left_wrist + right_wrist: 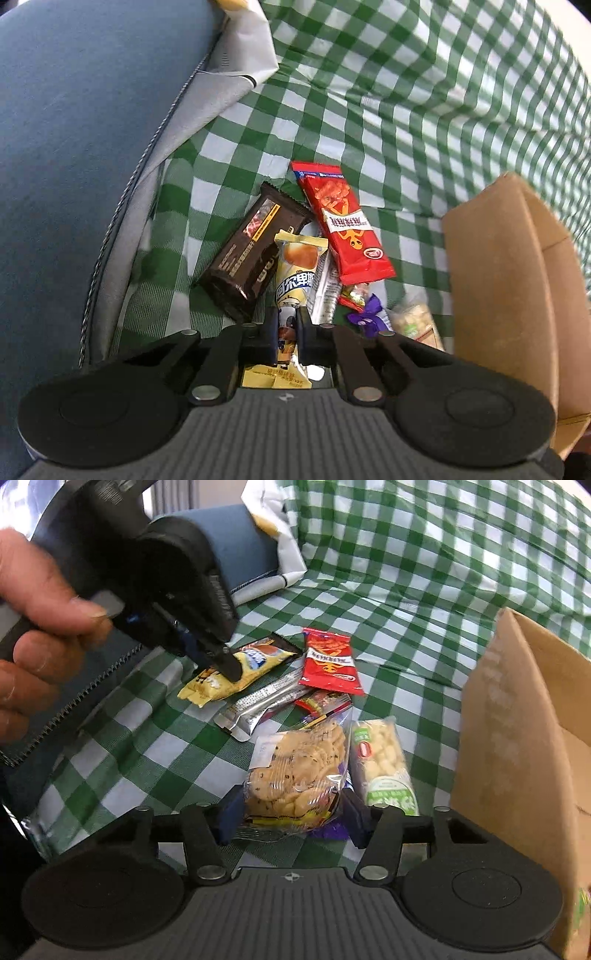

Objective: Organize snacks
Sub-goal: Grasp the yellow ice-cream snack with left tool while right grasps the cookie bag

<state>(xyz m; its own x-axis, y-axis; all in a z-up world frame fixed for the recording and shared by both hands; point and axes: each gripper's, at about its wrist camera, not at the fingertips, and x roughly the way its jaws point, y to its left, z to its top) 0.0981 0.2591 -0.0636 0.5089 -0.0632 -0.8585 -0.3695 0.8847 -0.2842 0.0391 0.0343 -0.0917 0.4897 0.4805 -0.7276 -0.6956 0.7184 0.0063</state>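
The left tool (287,325) is clenching a glossy yellow snack packet (295,273) beside the dark brown wrapper (251,254). The right tool (291,812) is standing released around a clear crinkly cookie bag (295,771) on the green checked desk (406,609), with the brown paper bag (517,757) crowding its right edge.

Left gripper (287,334) w/ jaws pinched tight on yellow snack packet (293,273), bare hand (33,635) wrapped round its handle, right gripper (290,821) low, jaws spread wide either side of cookie bag (295,771), not clamped
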